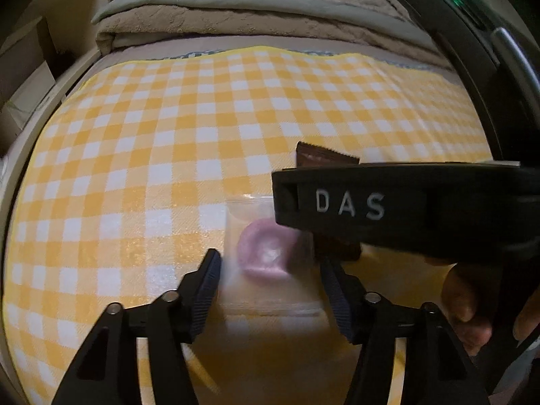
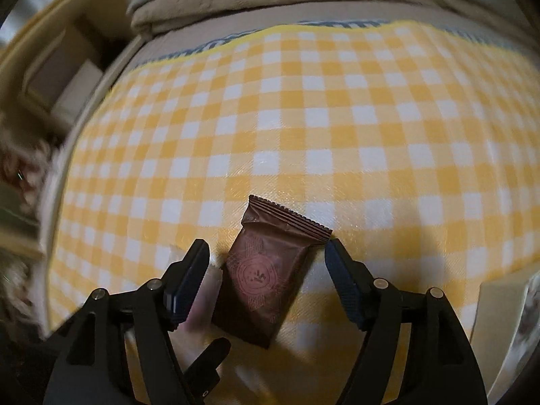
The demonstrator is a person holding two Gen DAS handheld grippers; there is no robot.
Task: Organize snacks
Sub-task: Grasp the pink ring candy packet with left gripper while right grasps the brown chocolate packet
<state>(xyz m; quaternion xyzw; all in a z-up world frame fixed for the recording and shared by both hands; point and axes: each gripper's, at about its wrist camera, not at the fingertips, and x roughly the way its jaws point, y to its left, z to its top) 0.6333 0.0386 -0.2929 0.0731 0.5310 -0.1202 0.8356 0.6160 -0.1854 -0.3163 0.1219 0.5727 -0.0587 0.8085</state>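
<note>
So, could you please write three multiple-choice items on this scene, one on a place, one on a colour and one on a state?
1. The brown snack packet lies:
A. between the right gripper's fingers
B. on the folded blanket
C. in a box

2. The checked cloth is:
A. blue and white
B. yellow and white
C. red and black

3. The left gripper is:
A. shut on a spoon
B. out of view
C. open around the clear packet with a purple sweet

A: the fingers flank it. B: yellow checks. C: the fingers stand apart beside the wrapper.
</note>
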